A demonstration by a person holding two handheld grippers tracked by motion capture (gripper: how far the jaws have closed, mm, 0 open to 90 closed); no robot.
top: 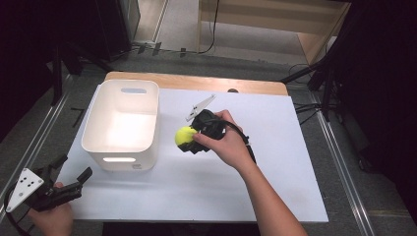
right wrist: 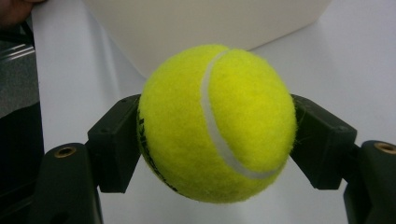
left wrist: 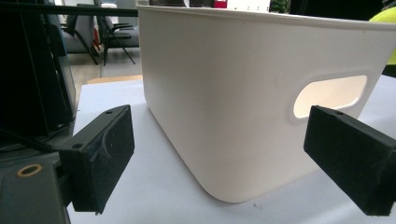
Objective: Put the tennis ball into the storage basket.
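The fuzzy yellow-green tennis ball with a curved white seam [right wrist: 217, 123] is clamped between the two black jaws of the right gripper [right wrist: 215, 140]; one jaw presses each side of the ball, and the ball is clear of the table surface. In the high view the ball [top: 186, 135] sits near the centre of the white rectangular table top [top: 275, 177], just beside the right wall of the white plastic storage bin with slotted handle cut-outs [top: 122, 124], at about 3 o'clock from the bin. The person's right hand [top: 228, 145] wraps the right gripper [top: 189, 140] from the 4 o'clock side, with the forearm entering from the bottom edge.

The bin stands upright on the left half of the table top, open side up. Its interior is lit and no contents can be seen in it.

The left gripper [top: 74, 174] lies at about 7 o'clock from the bin, at the near-left corner of the table, held by the person's left hand [top: 51, 219]. Its jaws are spread wide apart with nothing between them. In the left gripper view the bin's near corner and one handle slot [left wrist: 329, 95] lie ahead of the jaws, not touching them.

A wooden edge [top: 196, 81] borders the table at 12 o'clock.
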